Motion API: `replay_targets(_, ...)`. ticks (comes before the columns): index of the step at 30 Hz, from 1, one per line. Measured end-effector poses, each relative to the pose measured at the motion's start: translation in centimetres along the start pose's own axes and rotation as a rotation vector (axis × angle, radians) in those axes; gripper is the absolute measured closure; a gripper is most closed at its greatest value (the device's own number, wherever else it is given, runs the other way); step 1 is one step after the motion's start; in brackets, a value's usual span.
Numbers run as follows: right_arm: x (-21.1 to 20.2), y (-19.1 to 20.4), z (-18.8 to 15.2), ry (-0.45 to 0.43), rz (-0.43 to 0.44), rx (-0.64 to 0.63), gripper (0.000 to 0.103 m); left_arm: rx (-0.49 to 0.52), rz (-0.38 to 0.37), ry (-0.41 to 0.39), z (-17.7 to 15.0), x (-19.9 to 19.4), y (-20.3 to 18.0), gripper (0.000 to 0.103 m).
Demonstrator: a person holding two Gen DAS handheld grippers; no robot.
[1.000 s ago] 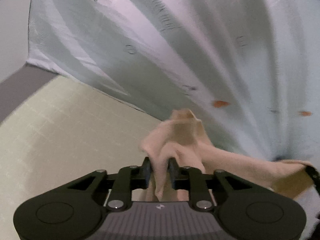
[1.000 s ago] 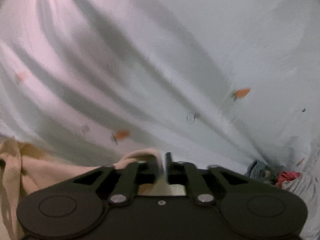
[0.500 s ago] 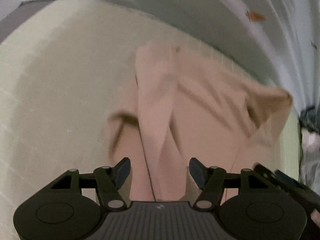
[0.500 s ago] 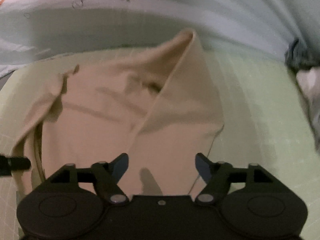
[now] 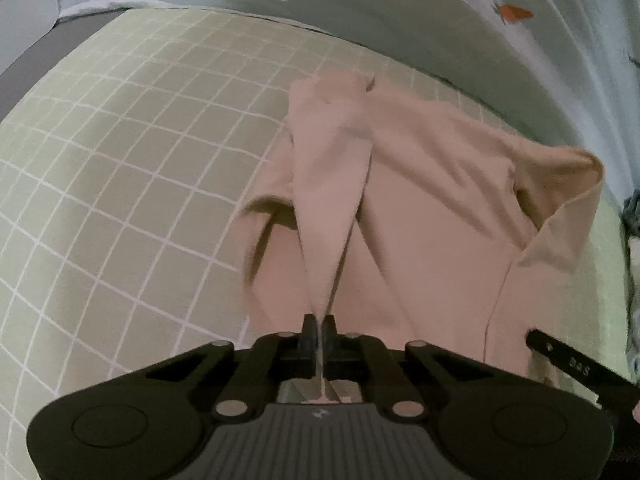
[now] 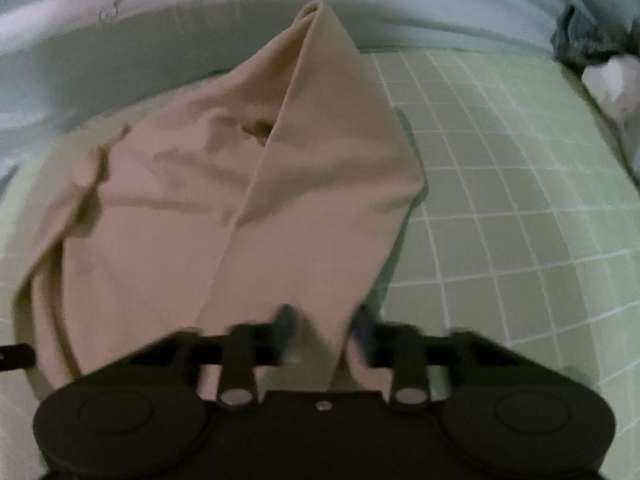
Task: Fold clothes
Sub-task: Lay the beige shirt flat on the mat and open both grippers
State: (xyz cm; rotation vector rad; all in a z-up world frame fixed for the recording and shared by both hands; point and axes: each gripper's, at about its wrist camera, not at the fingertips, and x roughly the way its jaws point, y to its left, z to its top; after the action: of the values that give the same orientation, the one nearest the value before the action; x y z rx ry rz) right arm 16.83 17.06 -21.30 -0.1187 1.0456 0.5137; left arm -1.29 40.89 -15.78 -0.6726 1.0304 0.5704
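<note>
A beige garment (image 5: 432, 208) lies crumpled on a green gridded mat (image 5: 120, 184). My left gripper (image 5: 319, 328) is shut on a raised fold of its near edge. In the right wrist view the same garment (image 6: 304, 184) spreads ahead with a long crease up its middle. My right gripper (image 6: 322, 326) is blurred, its jaws part way apart around the garment's near edge. The right gripper's finger (image 5: 568, 360) shows at the lower right of the left wrist view.
A pale blue sheet with carrot prints (image 5: 480, 20) hangs behind the mat, also in the right wrist view (image 6: 120, 28). A pile of other clothes (image 6: 600, 52) lies at the mat's far right corner. Bare mat (image 6: 520, 200) lies right of the garment.
Both grippers dropped the garment on the mat and opened. Since then the left has shut on a fold at the near edge, and the right jaws have narrowed around the edge.
</note>
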Motion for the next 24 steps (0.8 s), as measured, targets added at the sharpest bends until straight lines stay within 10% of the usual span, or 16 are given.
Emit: replay_targets(24,-4.2,-6.6,6.1,-0.162,-0.092,0.037,0.094,-0.167,0.354,-0.354,10.0,-6.2,9.1,0.092)
